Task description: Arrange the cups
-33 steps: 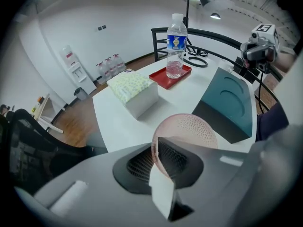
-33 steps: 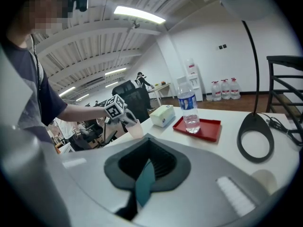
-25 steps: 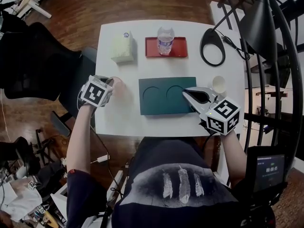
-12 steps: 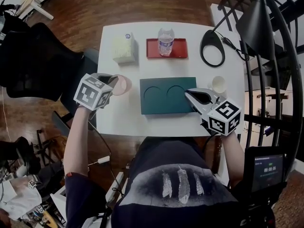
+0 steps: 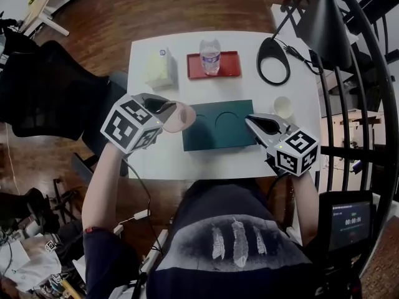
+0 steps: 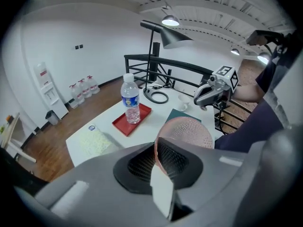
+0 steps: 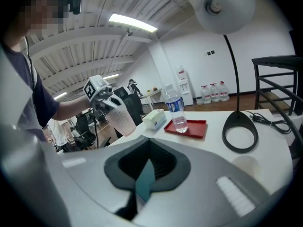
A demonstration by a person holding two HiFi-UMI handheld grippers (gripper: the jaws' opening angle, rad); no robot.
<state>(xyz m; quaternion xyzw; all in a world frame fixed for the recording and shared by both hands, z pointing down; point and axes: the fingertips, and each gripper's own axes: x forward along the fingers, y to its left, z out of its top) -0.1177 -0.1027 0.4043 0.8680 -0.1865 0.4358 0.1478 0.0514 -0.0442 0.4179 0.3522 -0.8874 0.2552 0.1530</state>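
A: Left side of the bench [image 5: 163, 161]?
B: Tissue pack [image 5: 159, 67] at the far-left corner. In front of it, the left claw [image 5: 167, 109] is clamped on the pink cup [image 5: 182, 117], pinching its wall at the rim.
A: Is the cup down?
B: No, it's off the bench and tilted, base pointing away from the claw. From the head view it overlaps the left edge of the holder [image 5: 218, 126].
A: Middle?
B: Bottle [image 5: 210, 56] upright in the red tray [image 5: 214, 65] at the back. The teal holder lies flat mid-bench, two round recesses showing.
A: Right claw [image 5: 252, 121]?
B: Closed, nothing in it. Tips are over the holder's right edge. Can't tell if they touch.
A: Right side?
B: Lamp base [image 5: 273, 61] at the back. White cup [image 5: 283, 107] upright on the bench, right of the holder, just beyond the right claw.
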